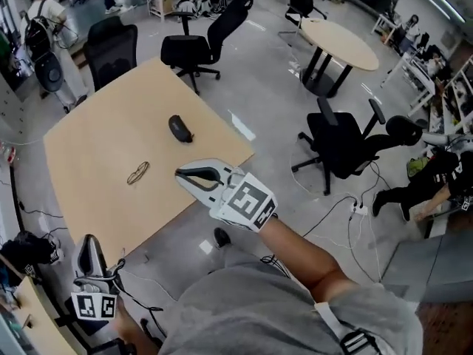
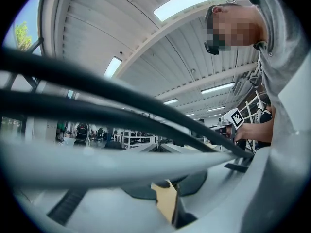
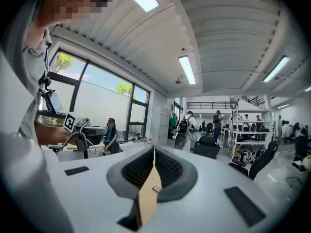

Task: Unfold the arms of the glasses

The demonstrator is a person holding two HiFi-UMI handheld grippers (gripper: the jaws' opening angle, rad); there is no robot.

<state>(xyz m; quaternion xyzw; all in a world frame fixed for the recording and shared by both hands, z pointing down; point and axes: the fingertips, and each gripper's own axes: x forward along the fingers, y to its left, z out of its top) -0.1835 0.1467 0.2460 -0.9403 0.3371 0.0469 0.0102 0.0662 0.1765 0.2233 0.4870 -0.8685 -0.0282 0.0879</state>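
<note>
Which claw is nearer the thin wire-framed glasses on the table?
The right claw, above the tan table near the wire-framed glasses; the left claw hangs off it.

Glasses (image 1: 137,172) lie on the tan table (image 1: 96,146), a black case (image 1: 180,128) at their 2 o'clock, the right gripper (image 1: 179,174) near at 3 o'clock.

The person wears a grey short-sleeved T-shirt (image 1: 244,309), with a pale strap and black buckle (image 1: 353,340) at the right shoulder. The right gripper (image 1: 185,174) and left gripper (image 1: 89,241) have pale grey shells, dark ribbed pads (image 3: 141,169) and cubes (image 1: 247,202) bearing black-and-white square markers. Black cables (image 2: 97,81) cross the left gripper view.
</note>
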